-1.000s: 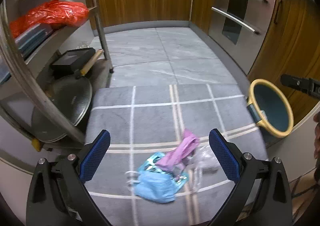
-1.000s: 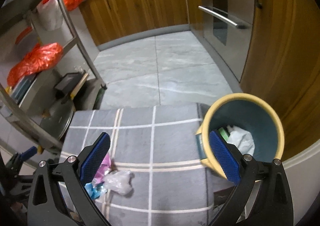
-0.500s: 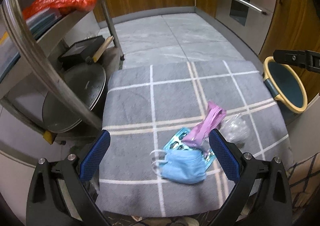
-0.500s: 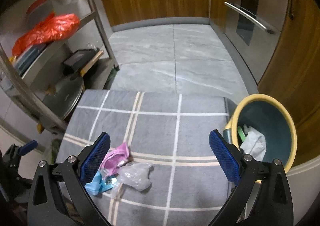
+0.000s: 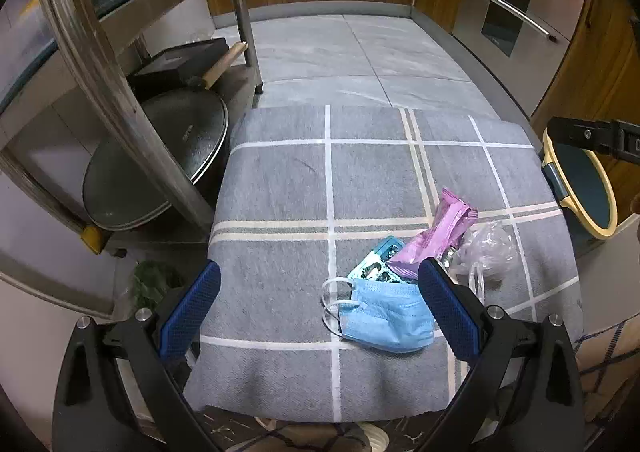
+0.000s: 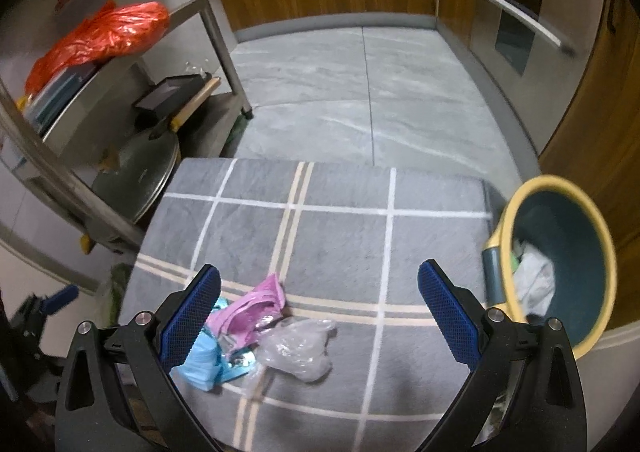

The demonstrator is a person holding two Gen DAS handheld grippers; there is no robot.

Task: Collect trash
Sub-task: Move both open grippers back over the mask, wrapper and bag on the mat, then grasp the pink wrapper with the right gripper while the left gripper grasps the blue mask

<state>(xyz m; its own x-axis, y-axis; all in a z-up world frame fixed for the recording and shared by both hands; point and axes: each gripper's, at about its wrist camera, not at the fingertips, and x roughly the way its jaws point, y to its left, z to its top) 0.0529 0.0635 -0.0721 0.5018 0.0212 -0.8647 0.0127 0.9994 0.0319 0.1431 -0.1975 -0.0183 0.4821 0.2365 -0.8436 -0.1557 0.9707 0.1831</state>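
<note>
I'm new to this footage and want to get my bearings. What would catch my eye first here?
A small heap of trash lies near the front of the grey checked cloth: a blue face mask, a pink wrapper and a crumpled clear plastic bag. At the cloth's right edge stands a yellow-rimmed bin already holding some waste. Both grippers hover open and empty.

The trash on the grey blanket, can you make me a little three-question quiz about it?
1. True or false: the blue face mask is already inside the bin.
2. Which piece lies nearest the bin: A) the face mask, B) the pink wrapper, C) the clear plastic bag?
3. Fill in: both the left claw and the right claw are ____ and hold nothing.

Key: 1 false, it lies on the blanket. 2 C. 3 open.
</note>
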